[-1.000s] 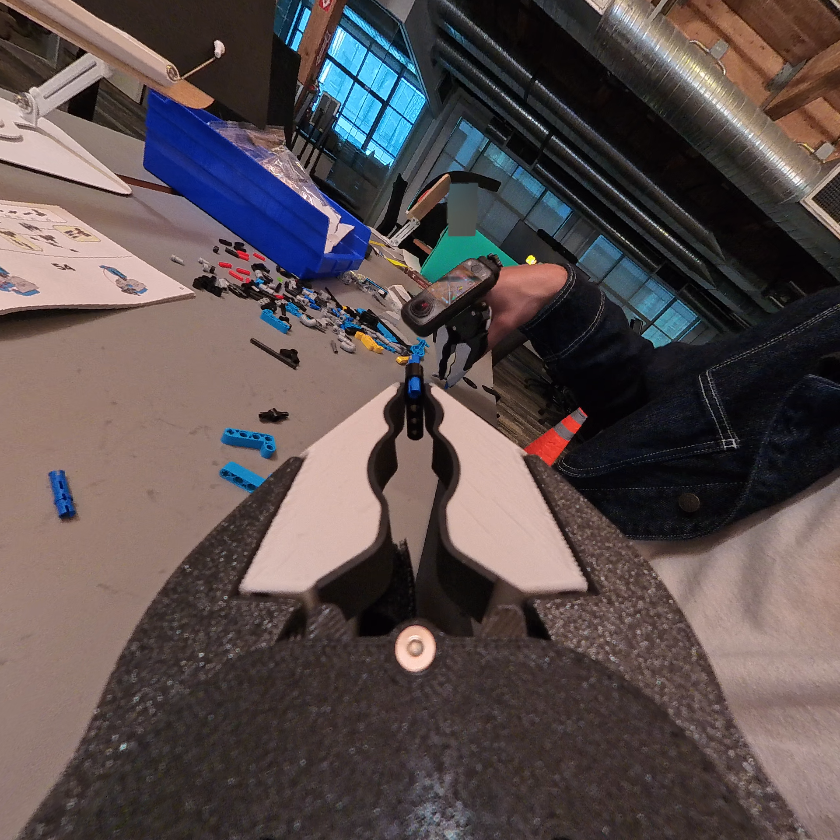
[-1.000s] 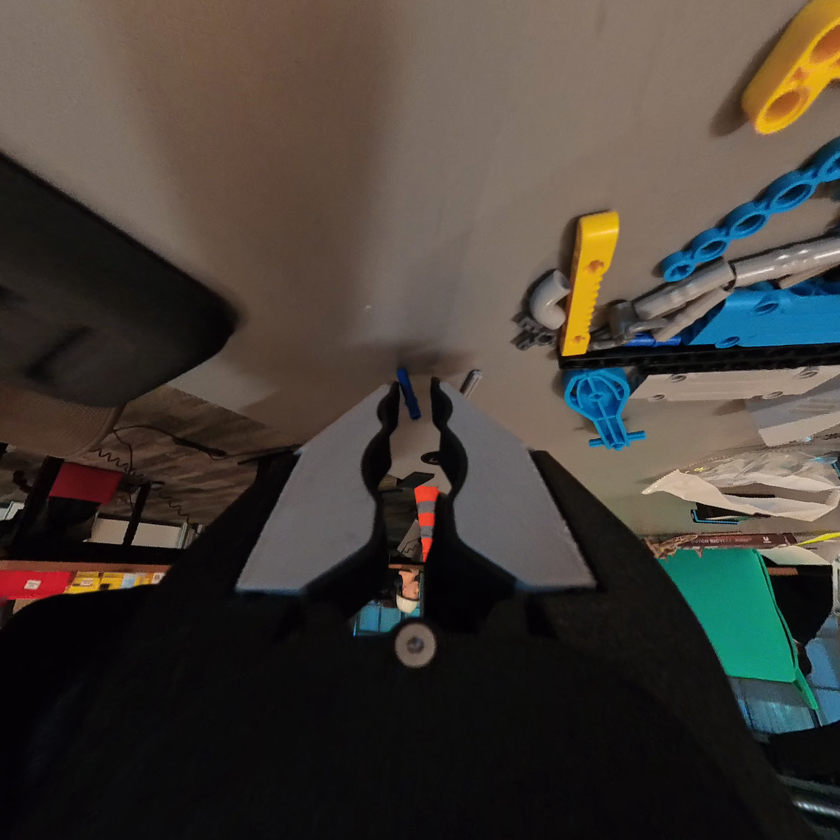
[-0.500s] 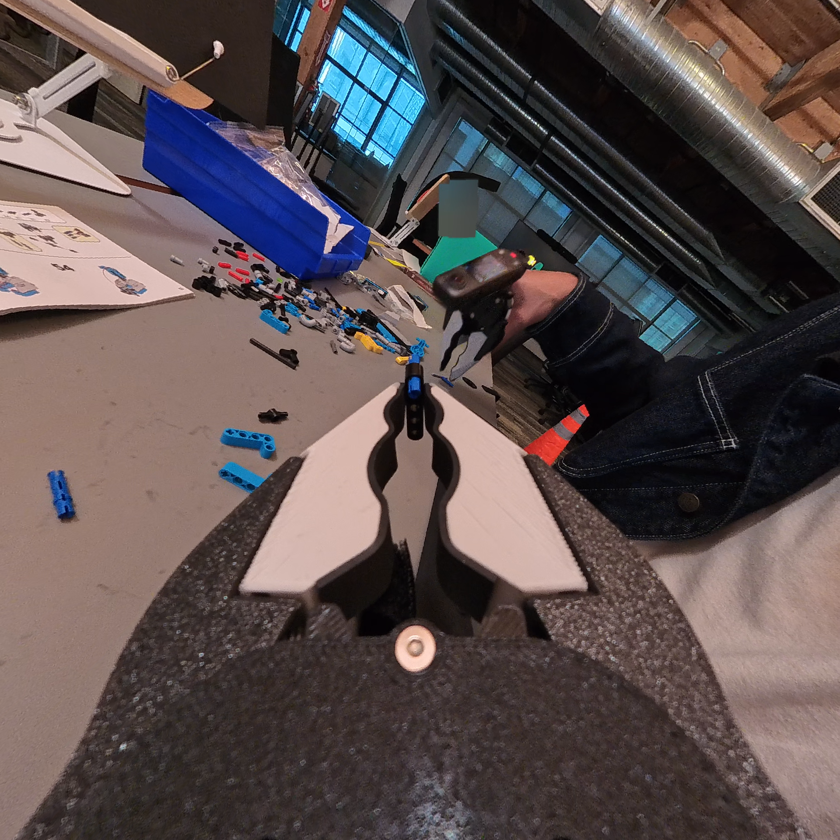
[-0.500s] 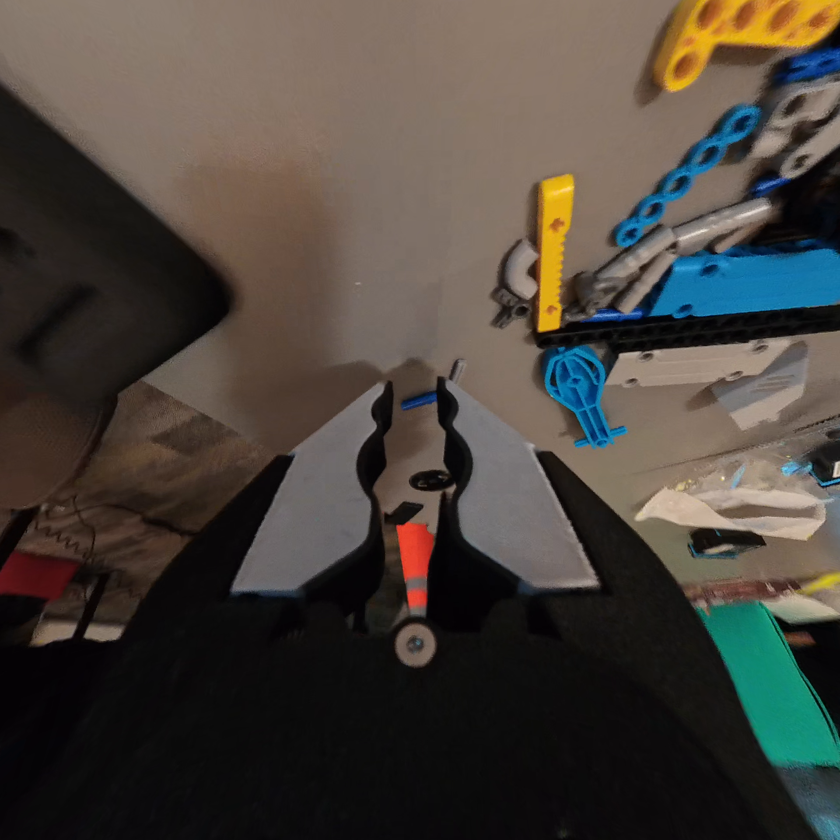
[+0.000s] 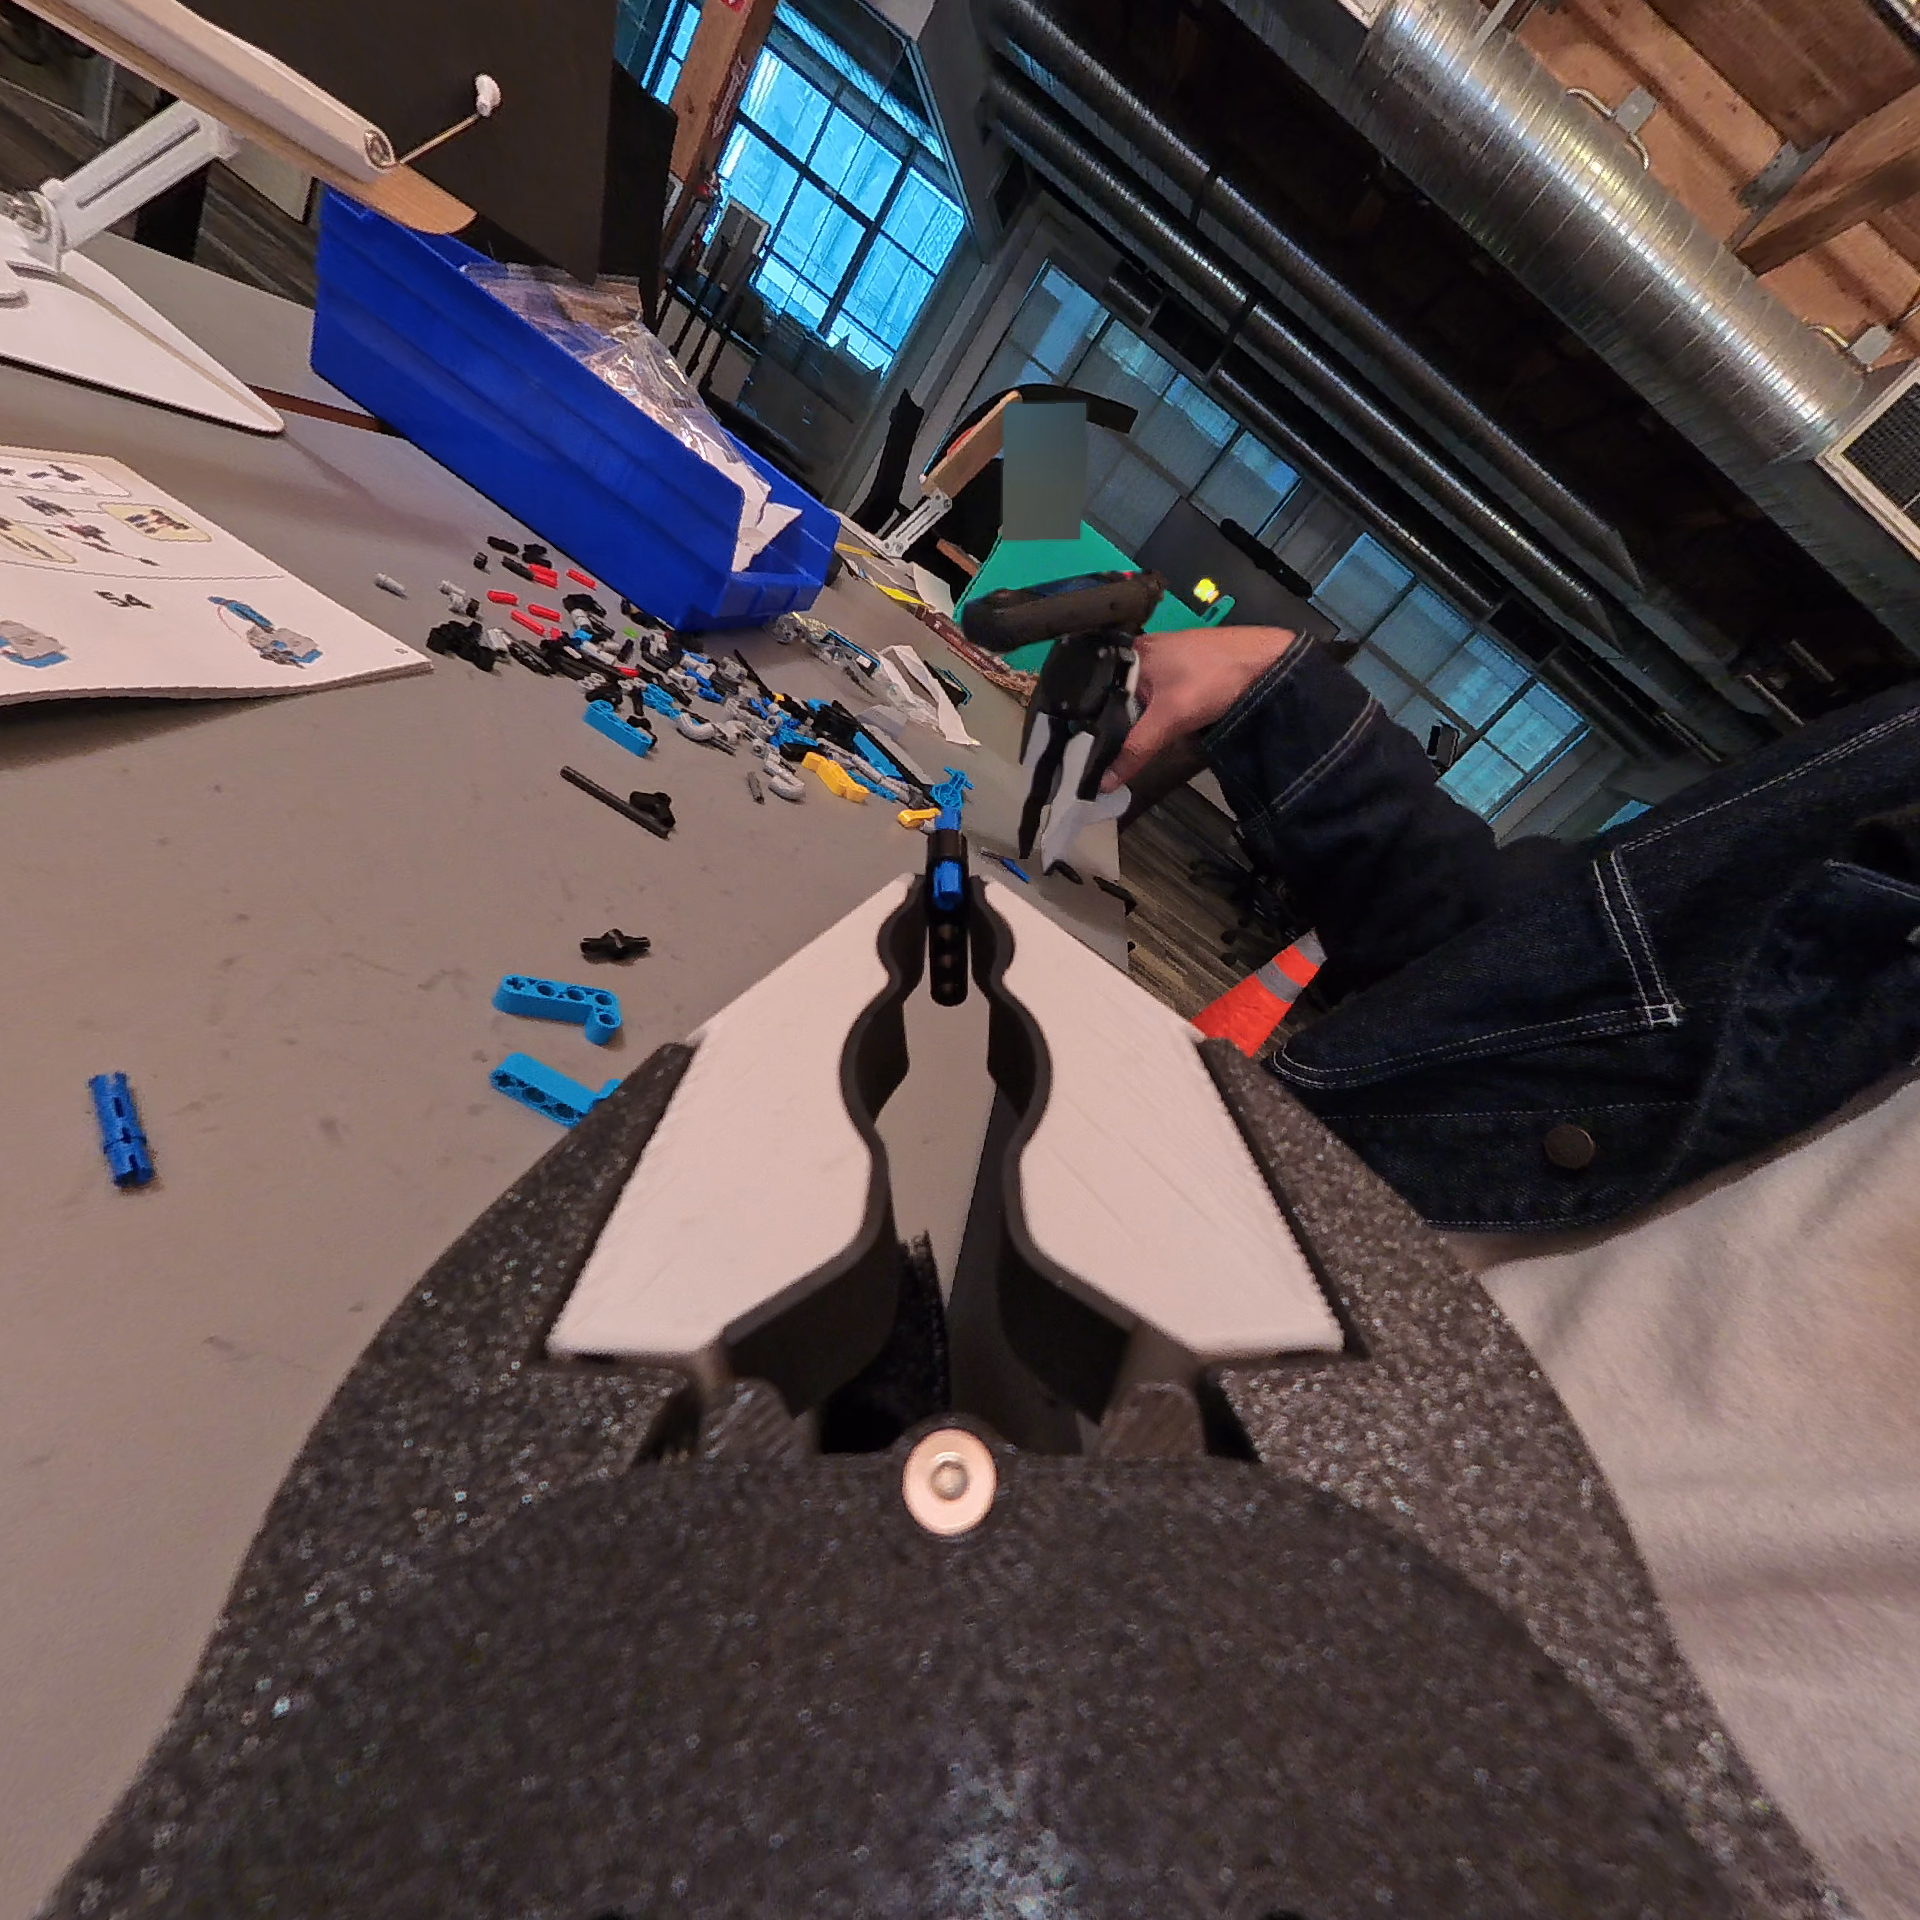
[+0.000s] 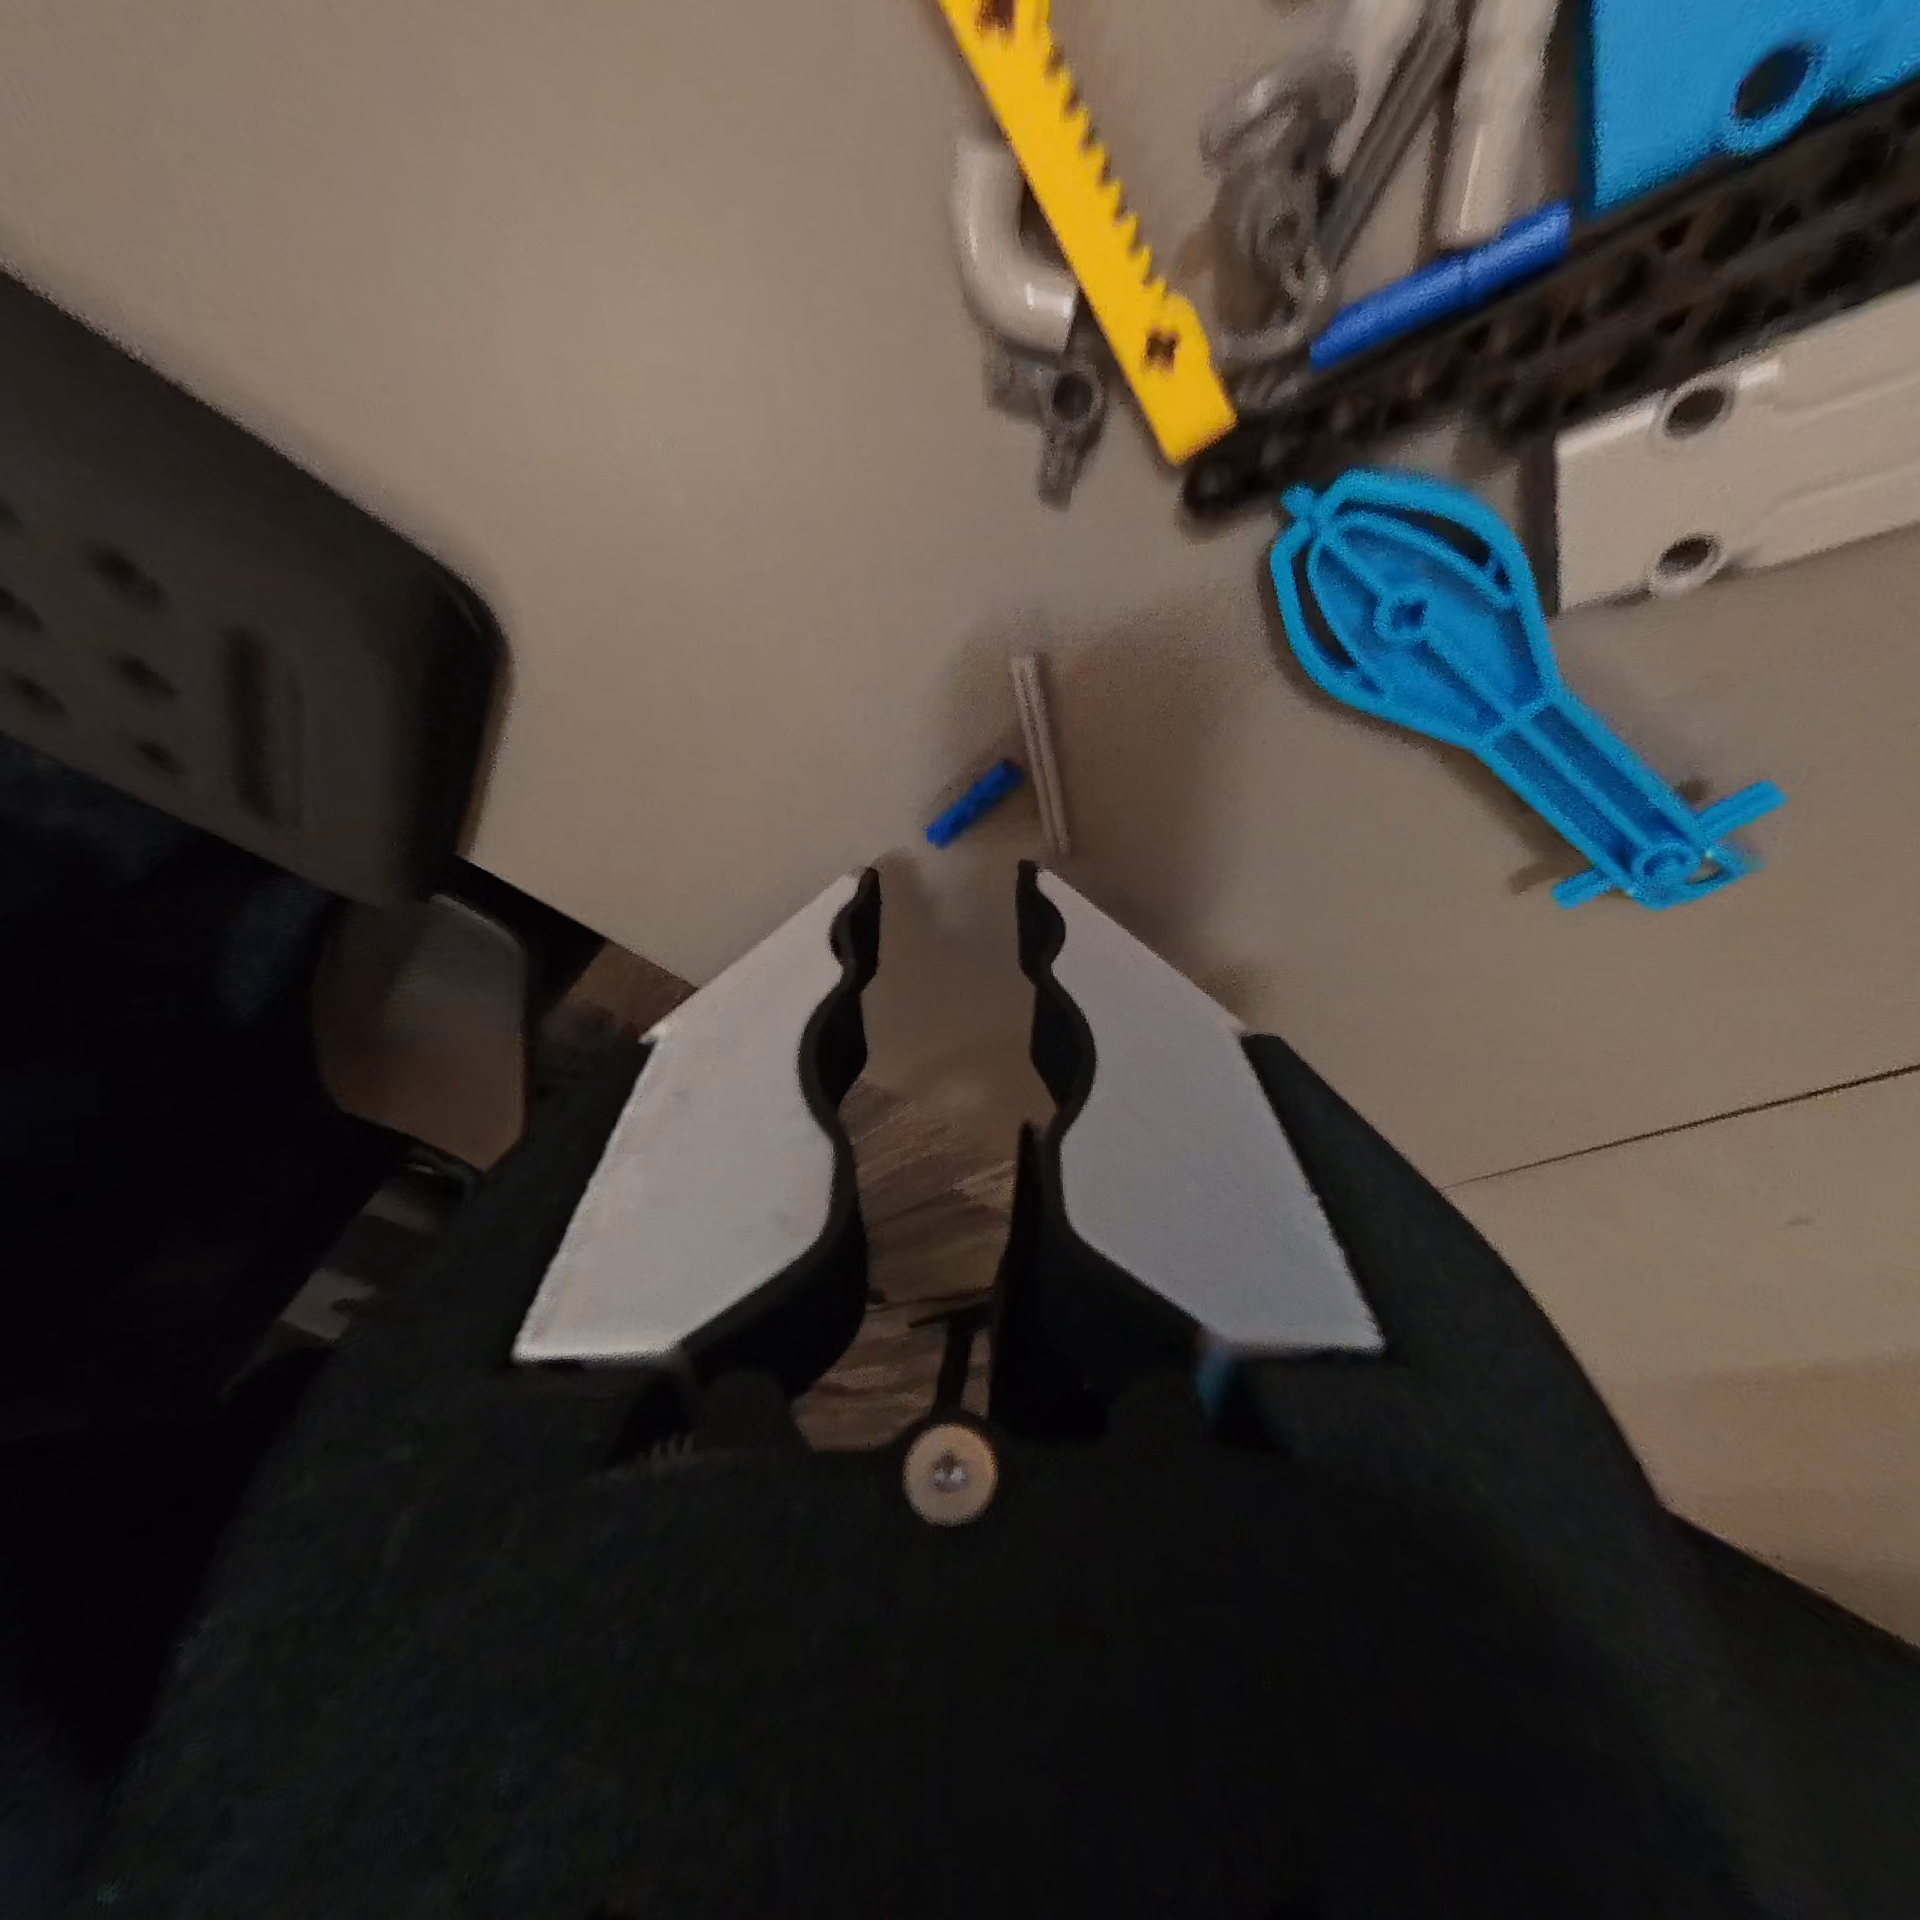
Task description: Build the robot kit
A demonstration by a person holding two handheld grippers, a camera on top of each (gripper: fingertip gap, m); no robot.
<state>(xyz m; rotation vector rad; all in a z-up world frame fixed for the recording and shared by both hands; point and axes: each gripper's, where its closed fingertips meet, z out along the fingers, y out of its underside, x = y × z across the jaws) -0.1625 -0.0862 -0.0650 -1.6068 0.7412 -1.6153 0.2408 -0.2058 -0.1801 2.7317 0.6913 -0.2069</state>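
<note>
My left tool (image 5: 948, 899) is closed tight on a short black plastic beam with holes (image 5: 947, 961), which carries a small blue peg (image 5: 944, 878) at its far end; the piece stands held between the tips, clear of the grey bench (image 5: 260, 883). To this tool's left lie two flat blue angled beams (image 5: 556, 1006), a small black connector (image 5: 615, 943) and a lone blue pin (image 5: 122, 1128); farther ahead, a scatter of small mixed parts, a blue plastic bin (image 5: 540, 436) and an open instruction booklet (image 5: 156, 592).

My right tool (image 6: 948, 883) hangs over the bench with its jaws parted and nothing between them. Just ahead of its tips lie a tiny blue plastic pin (image 6: 971, 803) and, beside it to the right, a thin pale grey axle (image 6: 1042, 753); neither is touched. Farther ahead and to the right sit a blue paddle-shaped part (image 6: 1455, 665), a yellow toothed rack (image 6: 1091, 197) and a partly built blue-and-black assembly (image 6: 1662, 208). The right view is blurred.

So far one piece is in hand on the left; the small pin ahead of the right tool is not yet gripped.
</note>
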